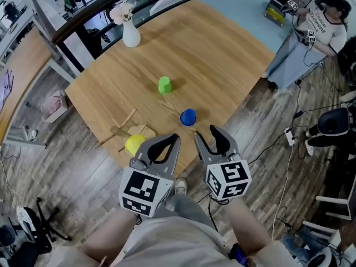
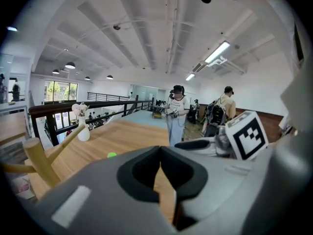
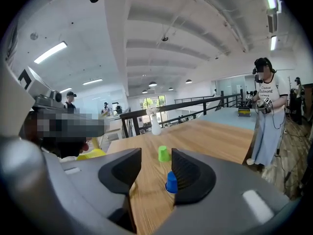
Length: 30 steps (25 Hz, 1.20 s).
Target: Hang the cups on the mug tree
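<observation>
The left gripper (image 2: 160, 149) has its jaws clenched tip to tip with nothing caught in them; only a sliver of wooden table (image 2: 132, 136) shows through the slit below the tips. The right gripper (image 3: 156, 155) stands released, its jaws apart and empty, and its own view looks through the gap at two cups standing rim-down on the table. The blue cup (image 3: 171, 182) is the nearer one, seen against the inner face of the jaw at 3 o'clock, though apart from it. The green cup (image 3: 164, 153) is farther off, in the middle of the gap. In the head view both grippers hover side by side at the table's near edge, at 6 o'clock, the left gripper (image 1: 173, 138) beside the right gripper (image 1: 204, 135). The blue cup (image 1: 188, 117) lies just ahead of the right jaws at 11 o'clock, and the green cup (image 1: 164, 85) sits well beyond it, again at 11 o'clock. The wooden mug tree (image 1: 123, 128) stands near the table edge at 9 o'clock of the left gripper, with the yellow cup (image 1: 135, 144) right against it; whether that cup hangs on a peg I cannot tell. A white vase (image 1: 130, 36) with flowers stands at the far 11 o'clock corner, and a person (image 1: 317, 26) stands off the table at 2 o'clock
</observation>
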{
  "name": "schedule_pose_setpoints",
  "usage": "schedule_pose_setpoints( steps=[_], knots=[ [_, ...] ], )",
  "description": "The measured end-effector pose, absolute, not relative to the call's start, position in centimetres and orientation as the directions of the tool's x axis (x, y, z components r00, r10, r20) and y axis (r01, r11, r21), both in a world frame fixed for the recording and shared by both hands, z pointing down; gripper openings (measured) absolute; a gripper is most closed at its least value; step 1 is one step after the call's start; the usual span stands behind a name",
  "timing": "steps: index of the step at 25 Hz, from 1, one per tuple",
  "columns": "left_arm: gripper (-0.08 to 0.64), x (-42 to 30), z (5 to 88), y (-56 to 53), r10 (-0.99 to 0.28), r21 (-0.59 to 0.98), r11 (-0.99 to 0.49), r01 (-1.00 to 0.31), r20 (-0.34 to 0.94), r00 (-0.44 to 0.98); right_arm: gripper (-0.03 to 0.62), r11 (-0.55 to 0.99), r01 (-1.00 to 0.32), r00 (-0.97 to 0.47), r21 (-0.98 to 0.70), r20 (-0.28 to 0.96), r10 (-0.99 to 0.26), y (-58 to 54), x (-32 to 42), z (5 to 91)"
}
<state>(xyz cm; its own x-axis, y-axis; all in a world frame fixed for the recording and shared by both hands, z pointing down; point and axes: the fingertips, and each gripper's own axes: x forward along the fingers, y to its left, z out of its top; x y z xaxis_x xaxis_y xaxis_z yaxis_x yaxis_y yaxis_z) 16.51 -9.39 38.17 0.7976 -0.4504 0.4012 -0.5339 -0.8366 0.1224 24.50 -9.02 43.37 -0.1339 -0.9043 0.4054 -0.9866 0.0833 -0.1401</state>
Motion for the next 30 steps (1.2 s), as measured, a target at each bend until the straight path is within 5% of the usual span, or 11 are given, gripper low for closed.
schedule_pose_setpoints(
  steps=[30],
  knots=[
    [0.003, 21.0, 48.0, -12.9, -0.333, 0.238, -0.816, -0.528, 0.553, 0.764, 0.275, 0.106, -0.989, -0.150, -0.106, 0.682, -0.716, -19.8, 26.4, 62.9]
  ],
)
